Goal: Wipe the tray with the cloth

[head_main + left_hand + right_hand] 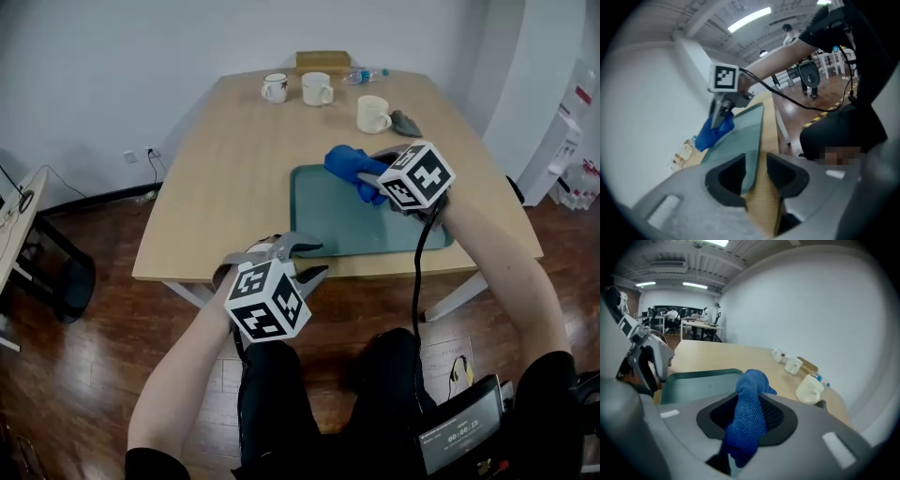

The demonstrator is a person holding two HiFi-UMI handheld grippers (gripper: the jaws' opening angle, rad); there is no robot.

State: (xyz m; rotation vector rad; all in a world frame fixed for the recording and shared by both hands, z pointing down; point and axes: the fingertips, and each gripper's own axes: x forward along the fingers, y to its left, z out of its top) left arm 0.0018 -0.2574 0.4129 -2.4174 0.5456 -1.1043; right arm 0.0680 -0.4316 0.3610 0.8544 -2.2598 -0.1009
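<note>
Tray (330, 220): teal, rectangular, flat on the light wooden table (234, 169), set at the near edge and right of centre.

Cloth (348, 166): blue, knitted, bunched. It is clamped in the right gripper (373, 184), whose jaws are closed narrowly on it; a fold sticks out past the jaw tips and the rest hangs below them. The cloth is held over the tray's far left part. Whether its lower end touches the tray surface cannot be told.

Left gripper (306, 260): jaws are held wide. It is placed at the tray's near left corner, and in the left gripper view the tray's rim and the table edge are seen in the gap between the two dark pads. The pads are not pressed on the rim; a gap is visible on both sides.

Both grippers are pointed forward and downward; the two are well apart, one at each end of the tray's diagonal.

Other items, all at the far end of the table and clear of the tray: three pale mugs (317, 89), of which one (373, 114) is set nearer the tray; a dark grey object (406, 123) just beside that mug; a clear plastic bottle (361, 75) lying on its side; a flat cardboard box (323, 60) at the far edge.
</note>
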